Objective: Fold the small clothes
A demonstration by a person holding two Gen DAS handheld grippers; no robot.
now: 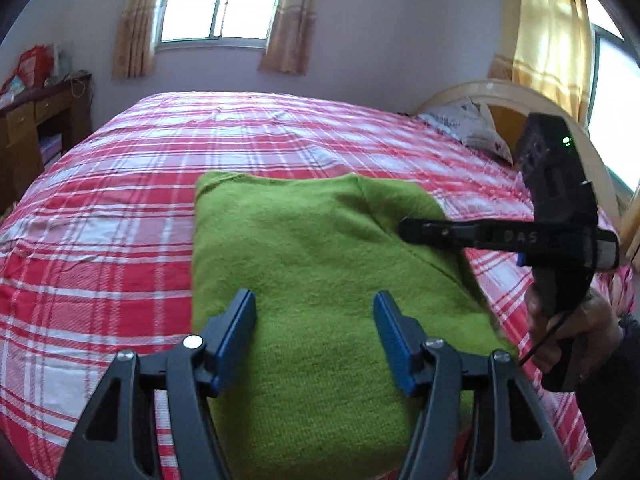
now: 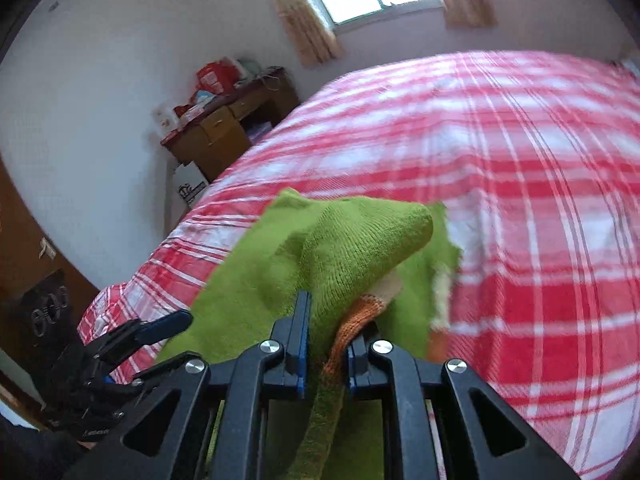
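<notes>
The green knitted wool sweater (image 1: 320, 280) lies on the red-and-white plaid bedsheet (image 1: 120, 240), its body flat; folding looks partly done, one flap left to lay. The right gripper (image 2: 326, 344) pinches an orange-trimmed edge, lifted toward twelve o'clock, shown only in its own view. The left gripper (image 1: 316, 332) is spread, empty, above the sweater.

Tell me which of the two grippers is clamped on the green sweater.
The right gripper: its blue pads are pinched on the green sweater at its orange-trimmed edge. The left gripper hangs open above the fabric, holding nothing.
</notes>
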